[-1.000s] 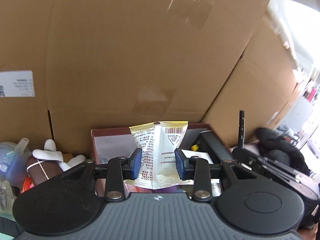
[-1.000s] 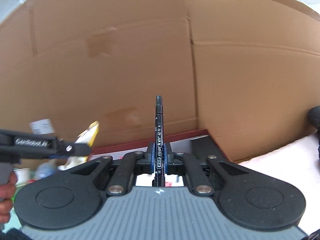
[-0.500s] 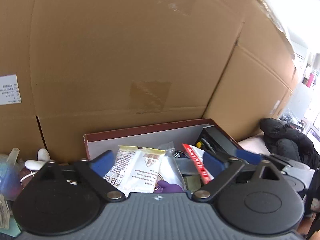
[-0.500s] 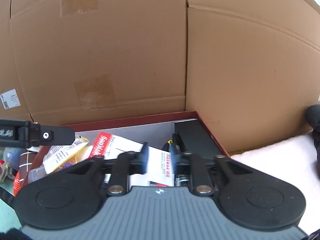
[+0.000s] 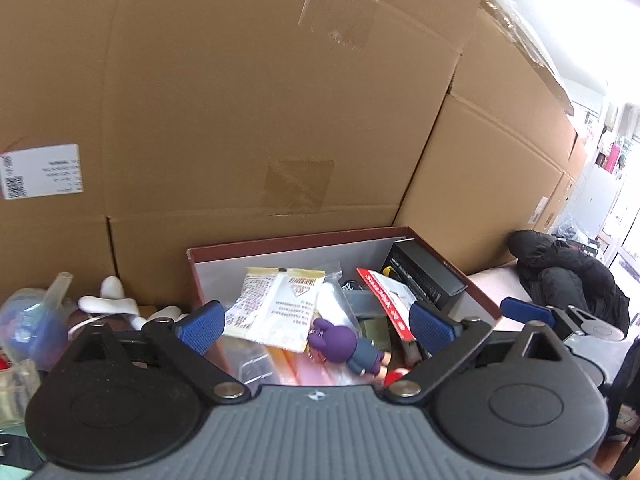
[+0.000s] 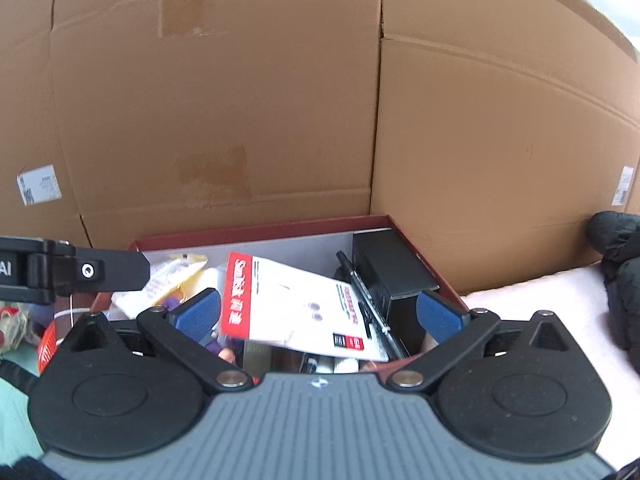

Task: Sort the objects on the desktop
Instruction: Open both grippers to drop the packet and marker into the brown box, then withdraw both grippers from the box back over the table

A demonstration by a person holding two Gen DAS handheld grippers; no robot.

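Looking down past our two grippers, we lose much of the dark red, grey-lined cardboard box (image 5: 280,249) behind the black gripper bodies: its near edge and whatever lies at the bottom are cut off in both views. Small print on the packets is too blurred to read.

Our left gripper (image 5: 316,322) hangs over the box with its jaws spread wide, holding nothing. Between its blue pads (image 5: 202,326) we see the white and yellow printed sachet (image 5: 280,304) lying flat on top of the pile, with a purple toy figure (image 5: 344,347) touching its lower edge. Clear plastic bags sit underneath (their contents cannot be made out).

Our right gripper (image 6: 318,314) also stands wide open and empty above the same box. Below it, the red and white SanDisk card package (image 6: 296,304) lies tilted across the middle, a black marker pen (image 6: 362,300) rests along its right edge, and a black rectangular carton (image 6: 390,268) fills the far right corner. Plain brown corrugated cartons (image 6: 220,100) rise just behind the box.
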